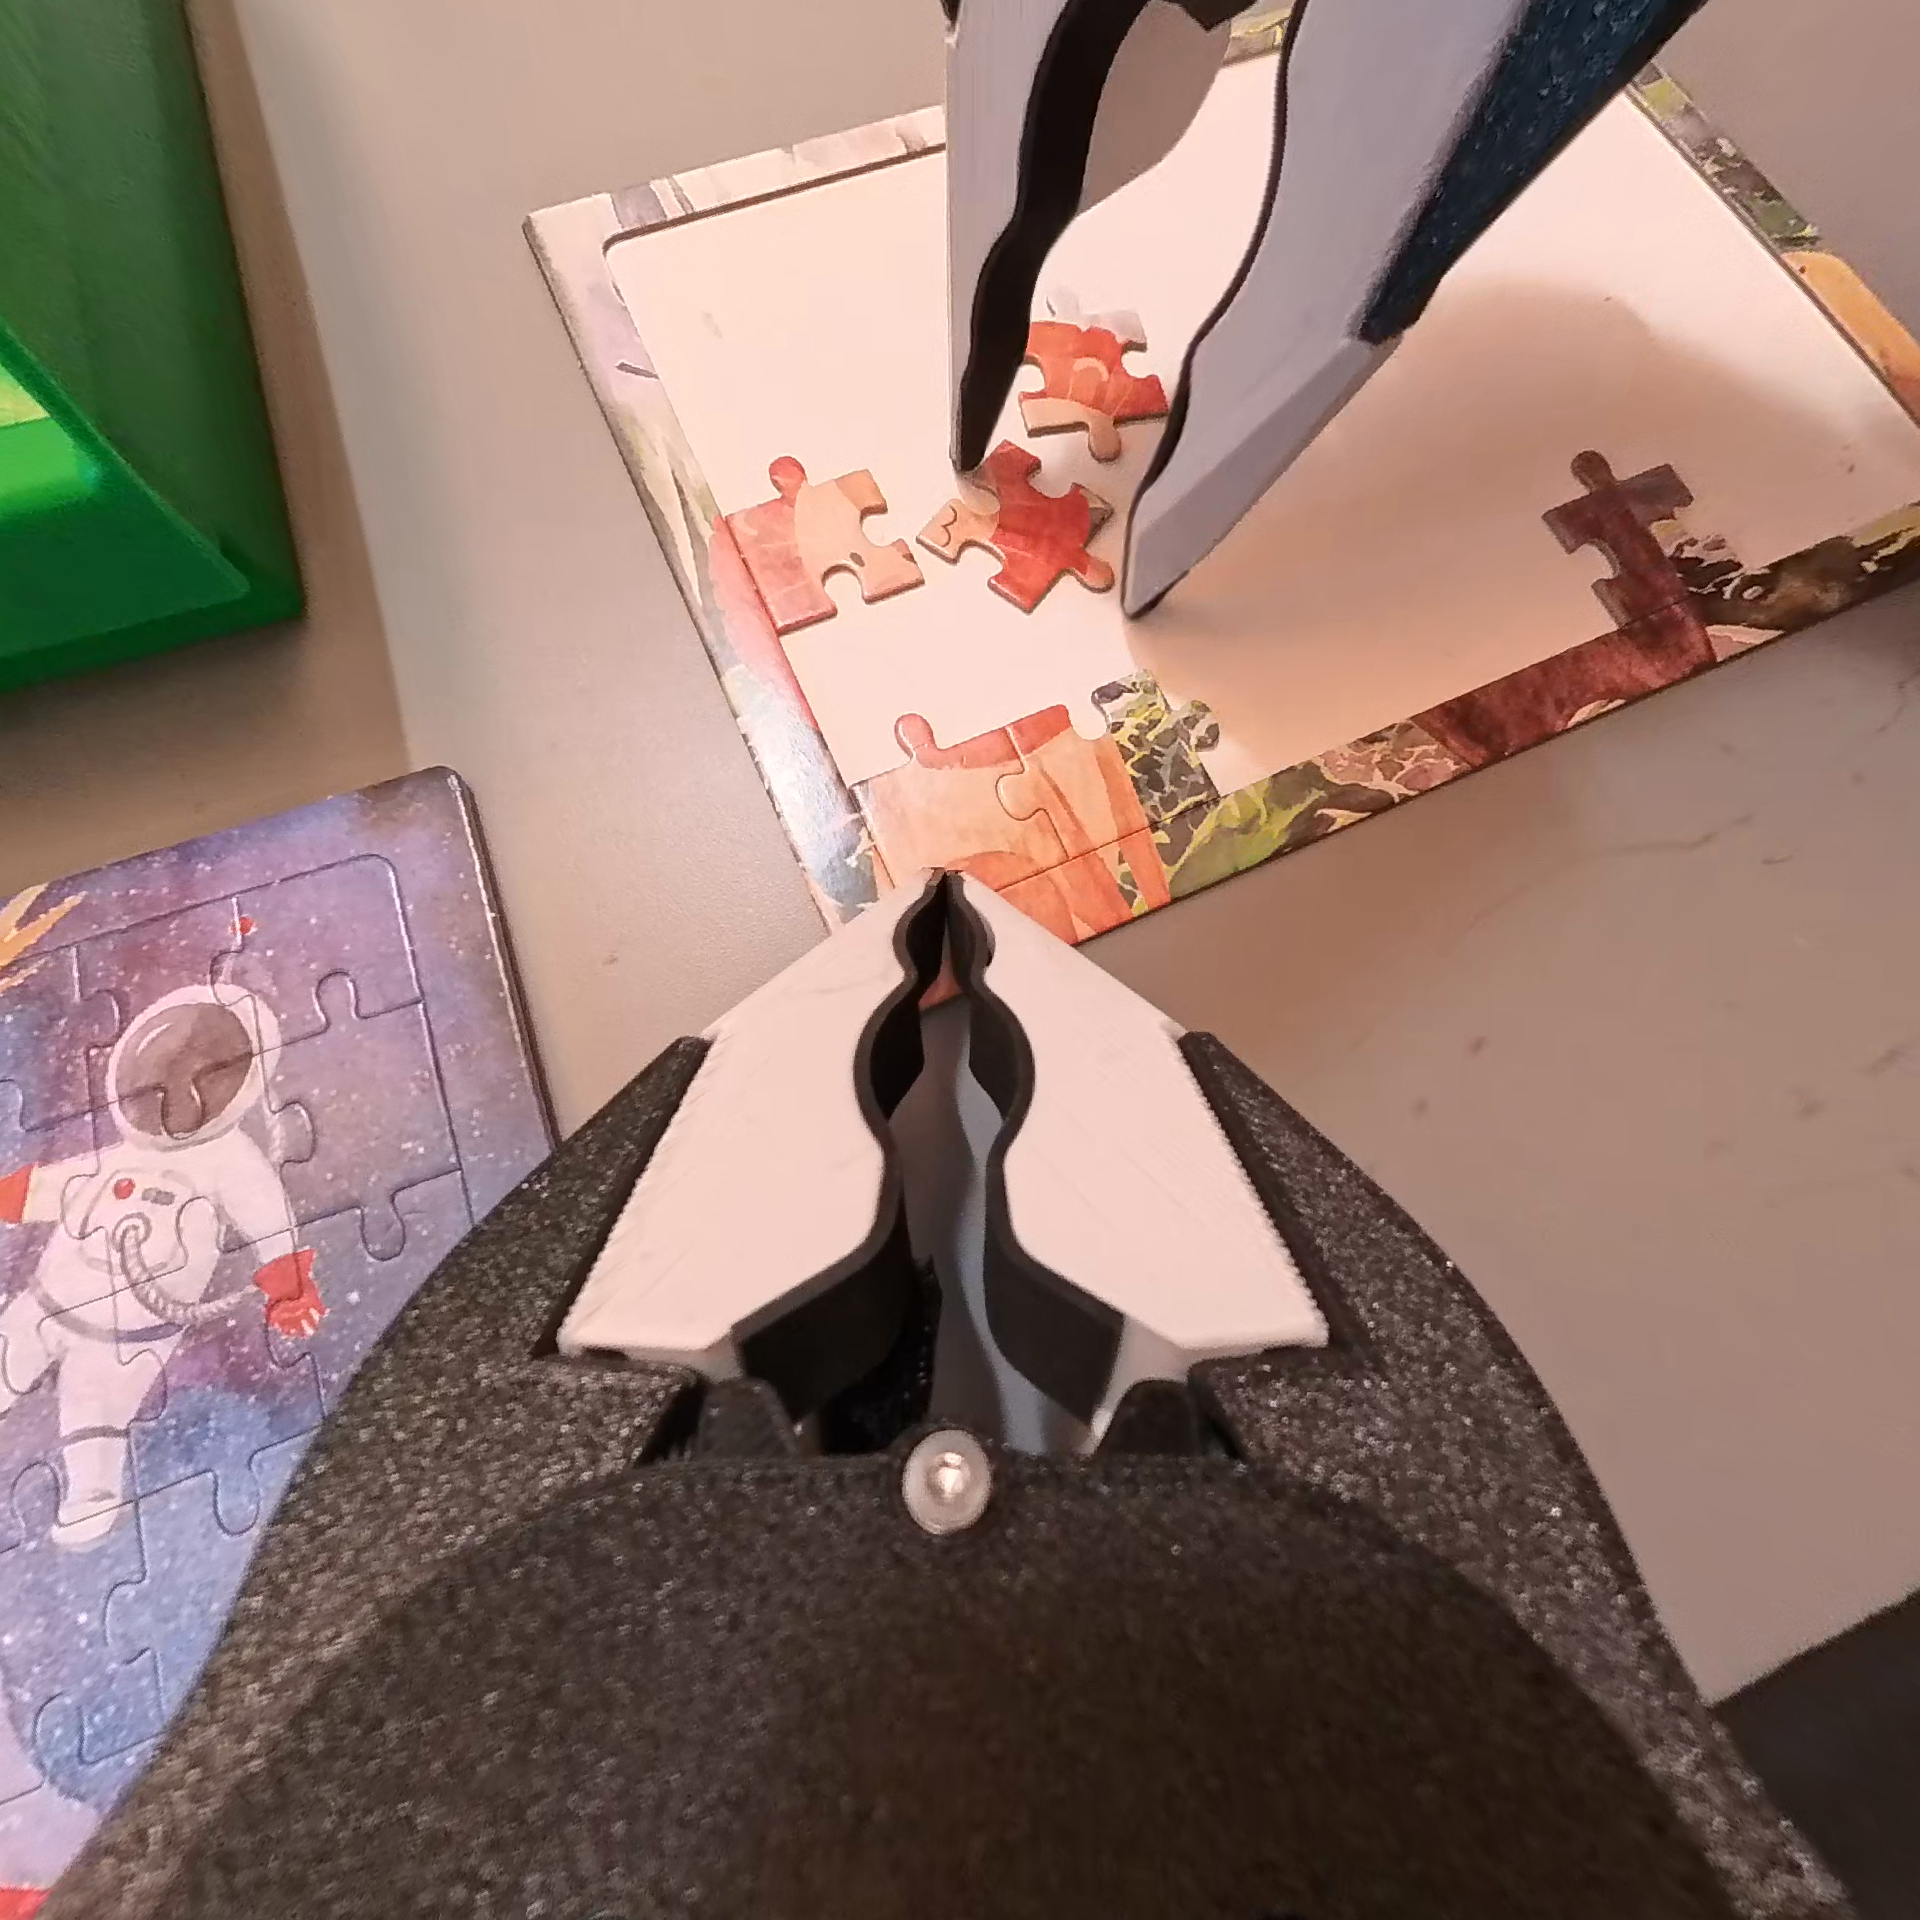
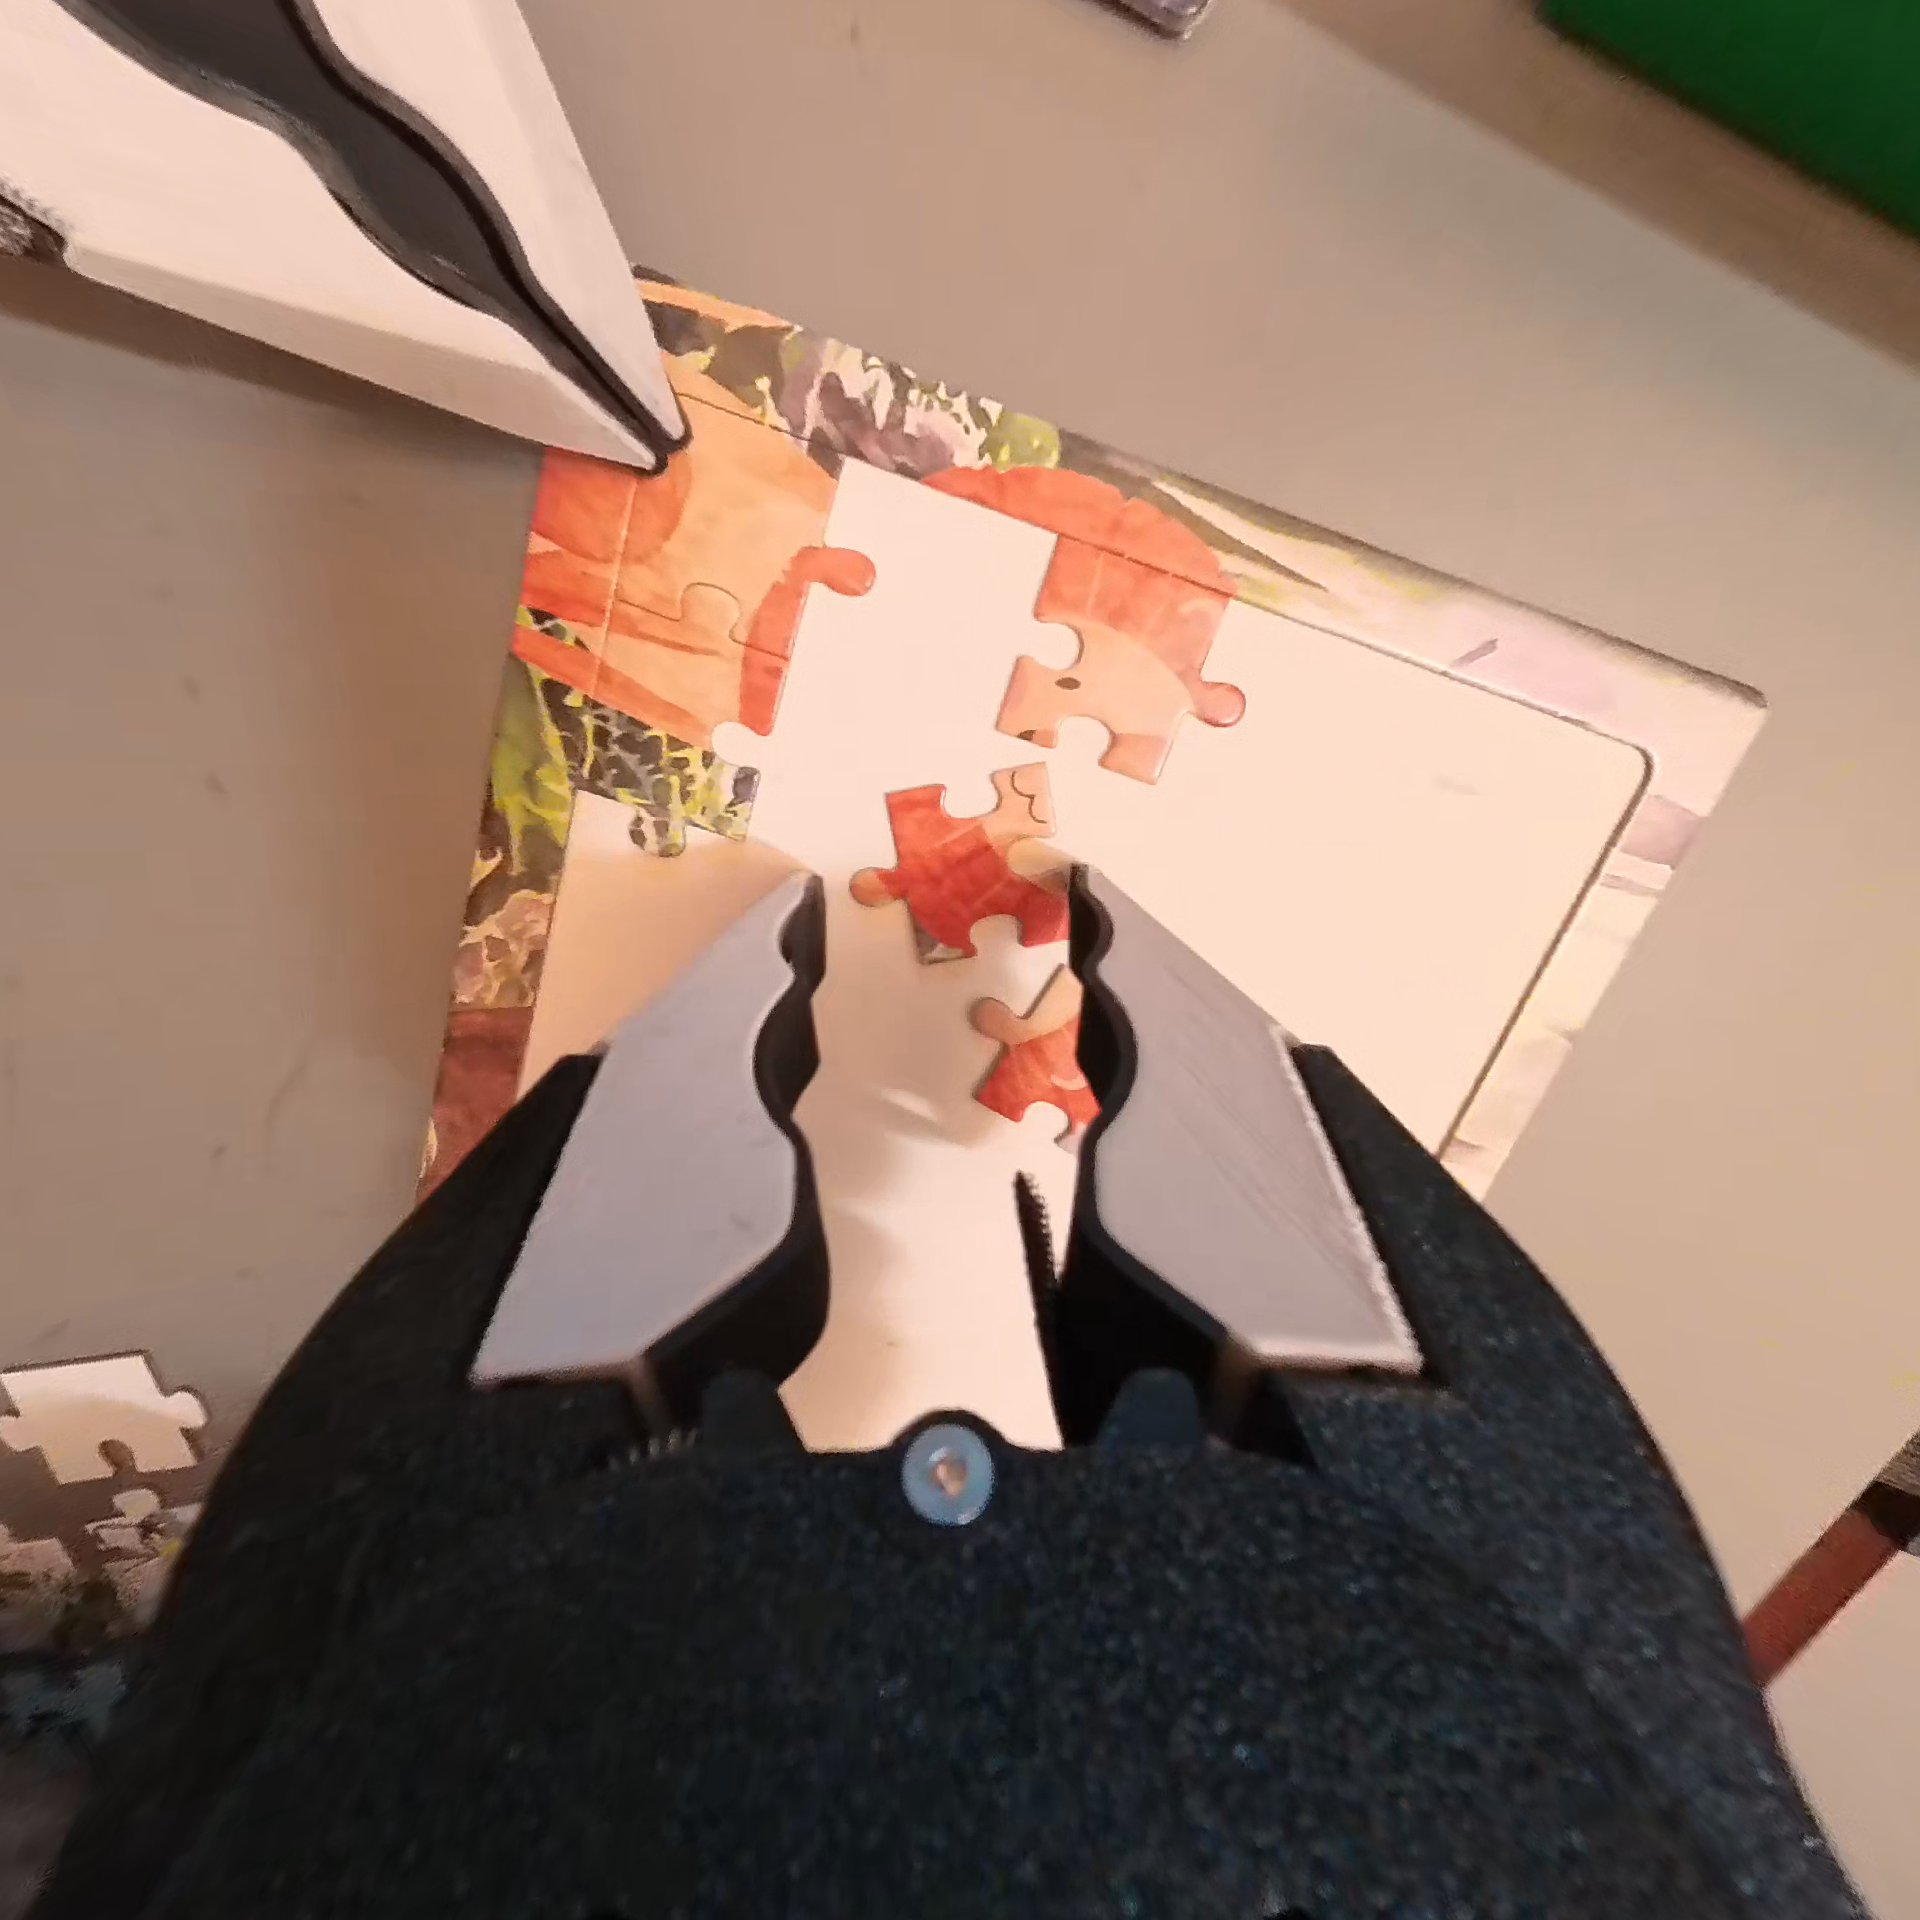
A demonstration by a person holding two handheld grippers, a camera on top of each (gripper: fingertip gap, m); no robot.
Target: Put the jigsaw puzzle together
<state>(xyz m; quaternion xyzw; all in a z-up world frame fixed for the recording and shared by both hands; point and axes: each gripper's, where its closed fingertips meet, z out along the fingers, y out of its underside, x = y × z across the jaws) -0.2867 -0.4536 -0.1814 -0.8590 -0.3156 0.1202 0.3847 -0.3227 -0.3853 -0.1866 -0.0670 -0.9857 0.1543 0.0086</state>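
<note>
The puzzle tray (image 1: 831, 312) lies on the table with a white inside and a few pieces set along its edges. A loose red piece (image 1: 1023, 530) lies flat in the tray, with a second loose red piece (image 1: 1091, 390) just beyond it. My right gripper (image 1: 1049, 530) is open and straddles the first piece (image 2: 961, 868), one fingertip (image 1: 971, 468) touching its edge. The second piece (image 2: 1029, 1070) lies partly under the right finger. My left gripper (image 1: 945, 883) is shut, its tip resting on the tray's near corner, as the right wrist view (image 2: 655, 436) also shows.
A finished astronaut puzzle (image 1: 187, 1143) lies left of my left gripper. A green box (image 1: 104, 364) stands at the far left. Placed orange pieces (image 1: 997, 800) and a dark brown piece (image 1: 1621, 520) sit along the tray's edges. Loose pieces (image 2: 94, 1423) lie off the tray. Between my left fingertips and the finished astronaut puzzle (image 1: 187, 1143) there is roughly 12 cm.
</note>
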